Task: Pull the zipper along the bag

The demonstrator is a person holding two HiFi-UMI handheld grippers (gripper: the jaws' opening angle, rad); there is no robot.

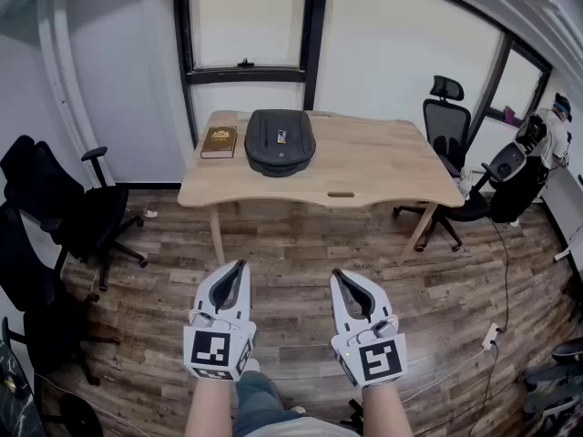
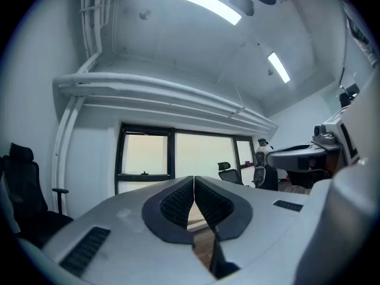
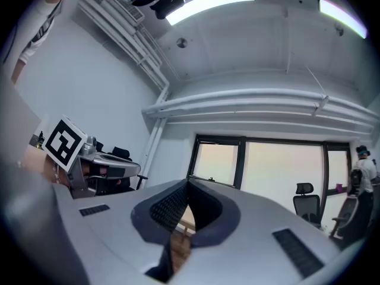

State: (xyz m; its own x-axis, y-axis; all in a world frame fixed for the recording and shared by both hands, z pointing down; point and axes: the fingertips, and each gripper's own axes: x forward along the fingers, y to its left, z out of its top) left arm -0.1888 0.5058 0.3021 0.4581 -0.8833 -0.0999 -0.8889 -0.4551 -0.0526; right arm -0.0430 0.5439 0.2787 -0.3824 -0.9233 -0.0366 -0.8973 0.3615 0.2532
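Head view, bag: the dark bag (image 1: 280,141) lies on the back-left part of the wooden counter (image 1: 383,167), just beside a brown book (image 1: 219,141). It is well apart from both claws.
Left claw: the left claw (image 1: 240,264) has its jaws together and holds nothing. The left gripper view (image 2: 194,180) shows only the window and room past the tips.
Right claw: the right claw (image 1: 338,273) is likewise closed and empty. Its tips meet in the right gripper view (image 3: 187,184).
Zipper: too small to make out. There is a small light patch on top of the bag, nature unclear.
Step in hand: judged to be the approach; the zipper is not yet touched.
Doing it well: come up square to the counter's near edge. Part one claw only when close to the pull. Pin the bag with the other claw so it does not slide on the wood. Draw along the line of the teeth, not upward.
Edges: the book sits near the counter's left edge, so a sideways drag of the bag could nudge it off.
Open room: bare plank floor (image 1: 291,244) lies between the claws and the counter. A black office chair (image 1: 64,212) stands at left. A white cable (image 1: 446,371) runs over the floor at right front, best stepped around.
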